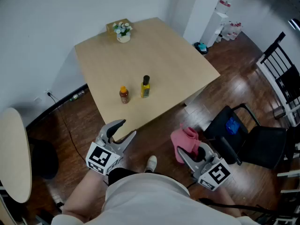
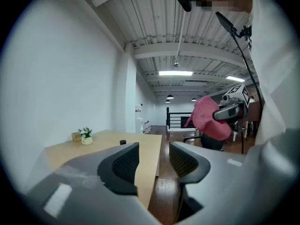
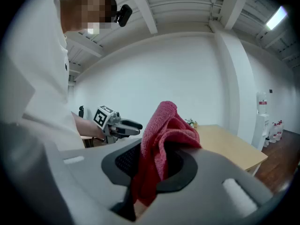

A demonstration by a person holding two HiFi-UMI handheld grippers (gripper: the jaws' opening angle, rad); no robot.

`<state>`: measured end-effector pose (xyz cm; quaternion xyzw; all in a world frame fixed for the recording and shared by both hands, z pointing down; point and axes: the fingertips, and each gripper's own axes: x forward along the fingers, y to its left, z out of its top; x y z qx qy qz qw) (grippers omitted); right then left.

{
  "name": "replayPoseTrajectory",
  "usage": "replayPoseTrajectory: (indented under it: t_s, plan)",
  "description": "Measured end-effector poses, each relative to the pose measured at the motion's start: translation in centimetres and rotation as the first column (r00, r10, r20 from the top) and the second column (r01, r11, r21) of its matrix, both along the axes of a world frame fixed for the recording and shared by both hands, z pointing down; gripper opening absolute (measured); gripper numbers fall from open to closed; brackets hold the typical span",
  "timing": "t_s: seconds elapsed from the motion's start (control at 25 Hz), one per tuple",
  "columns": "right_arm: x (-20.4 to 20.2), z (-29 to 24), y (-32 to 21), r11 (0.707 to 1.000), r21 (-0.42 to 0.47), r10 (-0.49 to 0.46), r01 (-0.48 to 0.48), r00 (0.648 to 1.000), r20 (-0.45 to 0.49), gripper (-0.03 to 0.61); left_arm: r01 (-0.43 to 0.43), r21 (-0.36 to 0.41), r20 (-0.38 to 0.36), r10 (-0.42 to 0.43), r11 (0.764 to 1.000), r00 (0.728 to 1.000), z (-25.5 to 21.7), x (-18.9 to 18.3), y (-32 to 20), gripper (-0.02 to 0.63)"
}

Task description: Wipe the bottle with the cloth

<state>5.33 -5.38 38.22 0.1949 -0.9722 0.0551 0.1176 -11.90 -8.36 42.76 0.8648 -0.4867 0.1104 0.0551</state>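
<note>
Two bottles stand near the front of the wooden table [image 1: 164,55]: a yellow bottle [image 1: 145,87] with a black cap, and left of it a small brown bottle [image 1: 123,95] with an orange cap. My left gripper [image 1: 127,128] hovers just off the table's near edge, short of the bottles, open with nothing between its jaws [image 2: 153,158]. My right gripper [image 1: 192,150] is lower right over the floor, shut on a pink cloth [image 1: 184,139]. In the right gripper view the cloth [image 3: 164,132] bunches up between the jaws [image 3: 157,159]. A black bottle cap [image 2: 123,142] shows past the left jaw.
A white pot of flowers [image 1: 123,32] and a small box sit at the table's far corner. A black chair [image 1: 243,135] holding a blue object stands on the wooden floor at right. A round tabletop [image 1: 14,153] is at left.
</note>
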Motion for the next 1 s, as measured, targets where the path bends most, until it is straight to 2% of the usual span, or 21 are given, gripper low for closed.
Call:
replayPoseTrajectory:
  t_s: [0.2,0.36,0.52,0.68,1.0]
  plan:
    - [2.3,0.7,-4.9,1.0,0.0,0.011,-0.011,1.0,-0.003,0.077,0.028,-0.026,-0.018,-0.029,0.999,0.999,1.2,0.3,-8.2,0.213]
    - [3.2,0.3,-7.2,0.998,-0.011,0.063,-0.063,0.998,0.009,0.077,0.07,-0.054,-0.013,-0.07,0.996,0.997,3.1,-0.5,-13.8,0.218]
    - [4.1,0.3,-7.9,0.994,-0.007,0.108,-0.108,0.994,-0.03,0.077,0.105,-0.079,-0.015,-0.107,0.991,0.994,5.7,-1.0,-19.1,0.229]
    - [5.1,0.4,-8.6,0.981,-0.031,0.192,-0.193,0.981,-0.038,0.077,0.139,-0.128,-0.064,-0.148,0.982,0.987,8.3,-1.2,-23.6,0.236]
    - [3.7,-0.4,-8.6,0.959,-0.002,0.284,-0.285,0.955,-0.089,0.077,0.137,-0.157,-0.018,-0.142,0.978,0.99,12.2,-0.7,-29.9,0.241]
